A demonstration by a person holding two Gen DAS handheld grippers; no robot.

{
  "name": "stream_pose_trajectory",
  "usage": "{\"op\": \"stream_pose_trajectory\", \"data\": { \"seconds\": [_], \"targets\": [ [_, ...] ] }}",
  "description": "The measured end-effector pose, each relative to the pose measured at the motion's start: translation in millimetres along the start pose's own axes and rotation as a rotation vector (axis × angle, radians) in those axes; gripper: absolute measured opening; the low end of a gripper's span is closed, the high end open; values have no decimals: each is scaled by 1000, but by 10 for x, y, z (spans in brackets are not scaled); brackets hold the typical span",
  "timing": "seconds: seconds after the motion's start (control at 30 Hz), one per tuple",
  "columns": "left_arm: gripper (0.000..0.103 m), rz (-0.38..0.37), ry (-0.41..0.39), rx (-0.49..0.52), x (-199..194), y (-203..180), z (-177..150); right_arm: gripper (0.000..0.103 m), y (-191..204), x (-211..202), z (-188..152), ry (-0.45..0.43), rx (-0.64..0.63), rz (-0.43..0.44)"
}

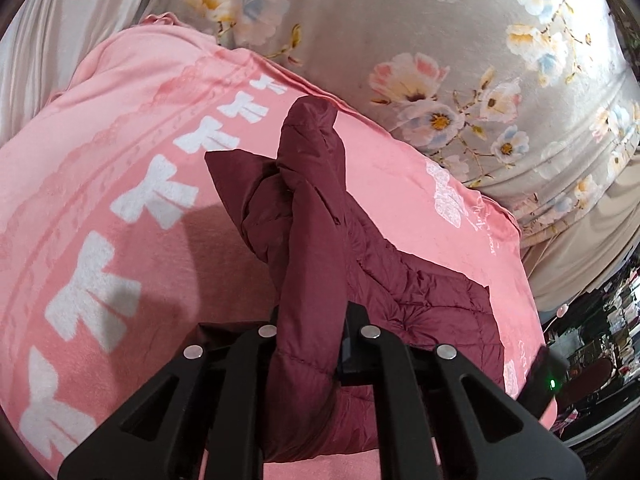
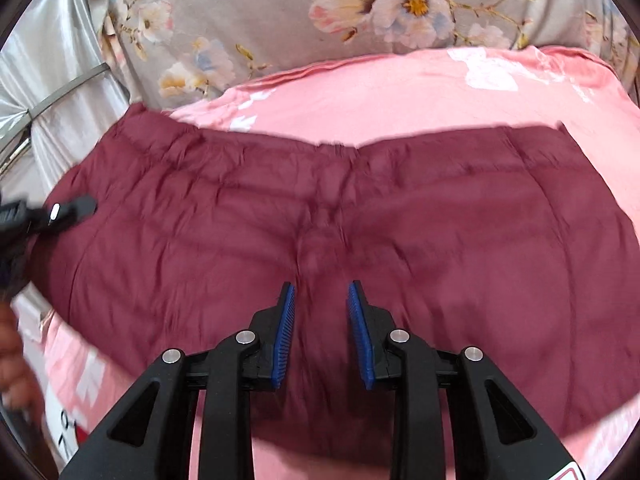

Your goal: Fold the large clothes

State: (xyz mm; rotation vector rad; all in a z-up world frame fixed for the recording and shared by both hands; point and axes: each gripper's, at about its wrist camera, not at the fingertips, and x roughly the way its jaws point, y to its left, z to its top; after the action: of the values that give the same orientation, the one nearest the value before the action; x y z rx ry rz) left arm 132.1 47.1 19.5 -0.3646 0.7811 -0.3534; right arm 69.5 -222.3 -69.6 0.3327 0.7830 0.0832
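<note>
The jacket (image 2: 320,208) lies spread on the blanket (image 2: 400,92), which lies on the bed sheet (image 2: 260,12). The sheet is behind the blanket. The left gripper (image 1: 310,344) is at the left edge of the jacket, with a fold of it between the fingers. The right gripper (image 2: 322,328) is above the jacket's middle, near its front edge.

A home bedroom: a bed (image 1: 520,184) spread with a grey floral sheet (image 1: 360,20) and a pink blanket (image 1: 120,160) printed with white bows, pale curtain fabric (image 2: 52,80) hanging beside it.
</note>
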Motion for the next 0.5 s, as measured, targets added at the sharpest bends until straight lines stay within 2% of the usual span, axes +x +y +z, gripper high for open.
{"op": "stream_pose_trajectory", "data": {
  "seconds": [0.17,0.27,0.5],
  "targets": [
    [8,5,-21,33,-77,-229,-3,13,-18,-86,-307,48,-18,-13],
    [8,-7,-28,51,-121,-344,8,7,-36,-26,-406,69,-6,10],
    [8,-76,-36,134,-251,-821,-41,3,-94,133,-487,83,26,64]
  ]
}}
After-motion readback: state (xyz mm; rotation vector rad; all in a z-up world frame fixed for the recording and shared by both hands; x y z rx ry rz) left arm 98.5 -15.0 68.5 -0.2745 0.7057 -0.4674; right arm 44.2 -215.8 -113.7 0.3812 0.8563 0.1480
